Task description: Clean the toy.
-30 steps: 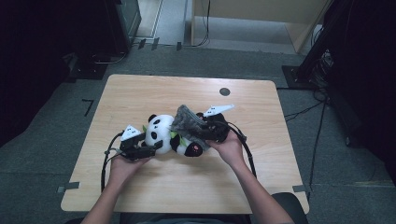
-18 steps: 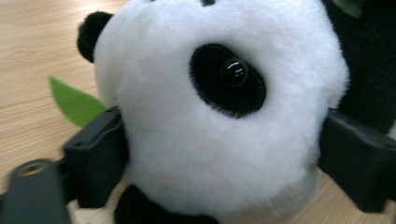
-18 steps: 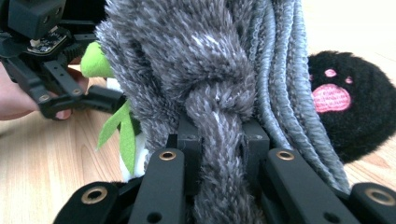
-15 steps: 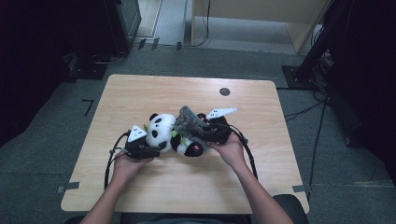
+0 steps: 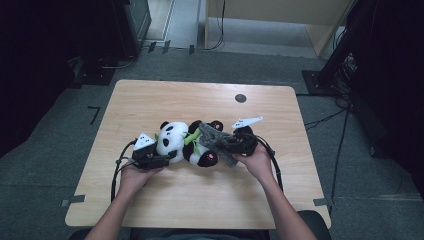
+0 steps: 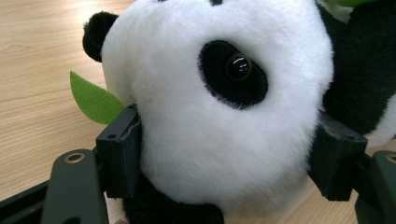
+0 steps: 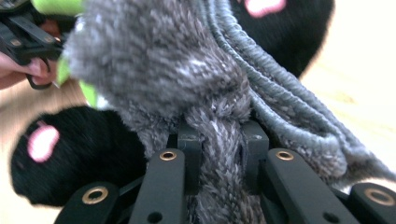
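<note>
A pale wooden table point(image 5: 150, 100) sits on grey carpet, with dark equipment in the far corners. On my left, the left gripper point(image 5: 150, 159) has its jaws spread around the panda's head point(image 6: 219, 107); they have just been closing in, and the pads now press the white fur on both sides. The panda point(image 5: 187, 147) lies on its side in the middle of the table, its long axis running left to right, head toward my left hand and feet toward my right. On the right, my right gripper point(image 7: 219, 140) is clamped tight on a fold of the grey sock point(image 5: 217, 145), draped over the panda's legs, so the right hand must pull it along the body.
</note>
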`<move>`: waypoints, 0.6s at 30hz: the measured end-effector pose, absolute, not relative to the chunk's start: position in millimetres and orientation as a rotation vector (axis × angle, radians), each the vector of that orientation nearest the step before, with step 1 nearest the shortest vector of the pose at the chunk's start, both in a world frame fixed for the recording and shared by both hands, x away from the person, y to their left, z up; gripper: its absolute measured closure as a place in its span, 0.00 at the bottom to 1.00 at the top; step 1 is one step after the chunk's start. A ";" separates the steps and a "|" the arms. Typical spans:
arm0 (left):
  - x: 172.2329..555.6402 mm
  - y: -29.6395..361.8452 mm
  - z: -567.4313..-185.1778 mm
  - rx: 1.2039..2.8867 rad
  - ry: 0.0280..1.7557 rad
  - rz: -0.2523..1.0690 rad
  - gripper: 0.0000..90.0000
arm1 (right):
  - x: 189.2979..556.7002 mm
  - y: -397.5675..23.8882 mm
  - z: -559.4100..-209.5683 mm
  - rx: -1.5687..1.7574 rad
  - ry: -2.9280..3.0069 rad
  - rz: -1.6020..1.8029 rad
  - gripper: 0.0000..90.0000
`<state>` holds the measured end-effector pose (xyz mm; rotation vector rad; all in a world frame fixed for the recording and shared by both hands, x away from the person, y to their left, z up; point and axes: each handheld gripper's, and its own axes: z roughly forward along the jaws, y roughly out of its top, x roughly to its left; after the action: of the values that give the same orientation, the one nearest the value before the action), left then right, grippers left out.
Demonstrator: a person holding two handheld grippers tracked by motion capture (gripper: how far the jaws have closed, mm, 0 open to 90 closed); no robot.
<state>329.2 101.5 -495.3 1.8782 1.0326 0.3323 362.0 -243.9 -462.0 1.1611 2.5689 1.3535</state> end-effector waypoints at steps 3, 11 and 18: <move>329.2 101.4 -495.0 1.874 1.037 0.331 0.27 | 362.7 -248.8 -465.9 1.197 2.584 1.325 0.85; 332.9 104.5 -492.3 1.876 1.037 0.290 0.28 | 364.1 -260.0 -473.1 1.238 2.594 1.252 0.85; 333.9 106.0 -492.4 1.872 1.037 0.281 0.27 | 359.5 -273.4 -462.4 1.290 2.566 1.229 0.85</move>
<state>333.9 106.0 -492.4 1.8716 1.0369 0.2813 359.5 -273.4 -462.4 1.2897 2.5662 1.2293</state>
